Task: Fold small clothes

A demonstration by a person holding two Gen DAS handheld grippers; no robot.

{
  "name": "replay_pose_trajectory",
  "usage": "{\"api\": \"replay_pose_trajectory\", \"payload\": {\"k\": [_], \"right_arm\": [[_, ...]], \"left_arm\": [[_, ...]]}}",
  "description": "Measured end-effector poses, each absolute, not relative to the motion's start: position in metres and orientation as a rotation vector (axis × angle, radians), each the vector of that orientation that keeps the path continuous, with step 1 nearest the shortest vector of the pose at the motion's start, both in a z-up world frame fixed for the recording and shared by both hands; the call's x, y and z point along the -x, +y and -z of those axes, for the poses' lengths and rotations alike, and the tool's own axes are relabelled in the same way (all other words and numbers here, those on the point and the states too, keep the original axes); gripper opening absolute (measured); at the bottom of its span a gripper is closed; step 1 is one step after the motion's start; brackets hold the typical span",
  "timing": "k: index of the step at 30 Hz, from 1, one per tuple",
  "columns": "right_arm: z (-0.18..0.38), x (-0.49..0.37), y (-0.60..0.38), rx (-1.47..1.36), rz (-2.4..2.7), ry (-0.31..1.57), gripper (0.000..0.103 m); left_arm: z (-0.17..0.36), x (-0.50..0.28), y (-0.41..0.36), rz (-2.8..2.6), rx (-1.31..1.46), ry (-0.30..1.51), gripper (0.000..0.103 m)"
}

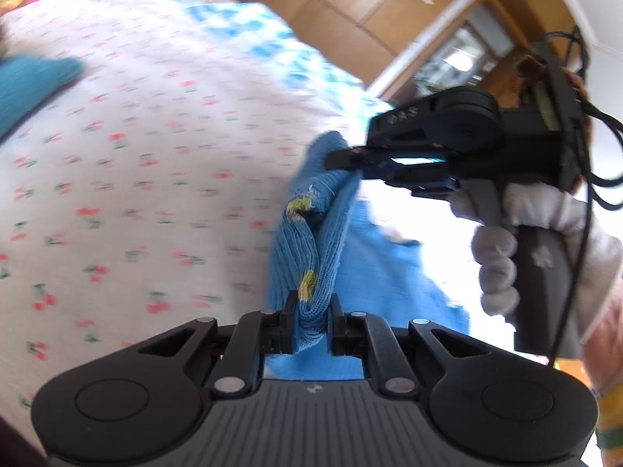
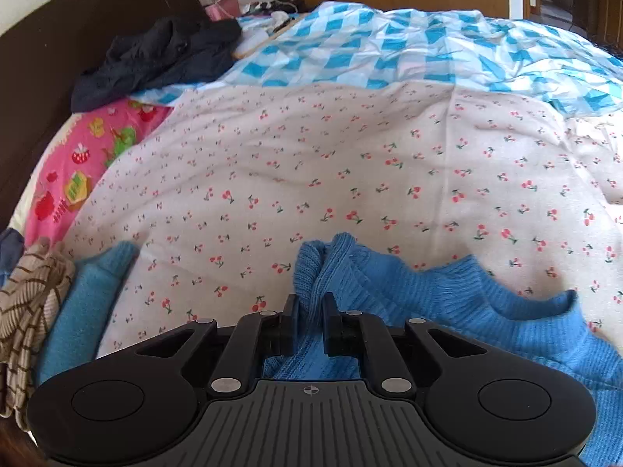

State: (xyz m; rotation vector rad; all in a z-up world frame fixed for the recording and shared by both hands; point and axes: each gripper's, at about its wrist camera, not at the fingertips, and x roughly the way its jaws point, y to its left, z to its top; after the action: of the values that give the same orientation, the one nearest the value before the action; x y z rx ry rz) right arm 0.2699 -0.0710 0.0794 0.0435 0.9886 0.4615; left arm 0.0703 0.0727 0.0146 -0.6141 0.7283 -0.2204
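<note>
While lifted off the cherry-print sheet (image 2: 350, 148) for folding, blue knit sweater (image 1: 307, 257) hangs pinched at two spots; left gripper (image 1: 310, 311) w/ jaws clamped on ribbed fabric near yellow marks, right gripper (image 1: 342, 159) nipping an edge farther off, prob. to stretch the cloth taut btwn them; seen from right wrist, right gripper (image 2: 309, 311) bites a bunched fold, rest of sweater trailing right over bed; folded teal item (image 2: 89, 303) and striped cloth (image 2: 27, 303) stacked near left, likely done pile.
</note>
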Motion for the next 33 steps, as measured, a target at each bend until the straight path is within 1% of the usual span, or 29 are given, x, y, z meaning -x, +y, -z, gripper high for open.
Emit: {"api": "replay_pose_trajectory", "payload": {"k": [7,11,13,17,21,28,33], "right_arm": [[-0.115,-0.242,-0.173,-0.152,-0.398,0.9,0.01],[-0.116,-0.219,-0.241,-0.243,-0.337,0.861,0.01],[-0.105,-0.21,-0.271,-0.288,-0.302,0.864,0.01],[-0.057,-0.203,-0.323,-0.389,-0.203,0.928,0.01],[-0.018,-0.188,-0.352,-0.487,-0.166,0.955,0.01],[-0.003,-0.175,-0.372,-0.61,-0.171,0.907,0.01],[0.003,-0.174,-0.374,-0.651,-0.163,0.887,0.013]], "left_arm": [[-0.053,-0.068,-0.004,0.438,0.499,0.701,0.017],[-0.055,-0.068,-0.054,0.531,0.394,0.725,0.017],[-0.046,-0.068,-0.081,0.563,0.339,0.762,0.017],[-0.019,-0.07,-0.128,0.586,0.223,0.851,0.017],[-0.004,-0.066,-0.15,0.589,0.143,0.903,0.017],[-0.004,-0.066,-0.164,0.586,0.071,0.904,0.017],[-0.004,-0.066,-0.17,0.601,0.044,0.905,0.021]]}}
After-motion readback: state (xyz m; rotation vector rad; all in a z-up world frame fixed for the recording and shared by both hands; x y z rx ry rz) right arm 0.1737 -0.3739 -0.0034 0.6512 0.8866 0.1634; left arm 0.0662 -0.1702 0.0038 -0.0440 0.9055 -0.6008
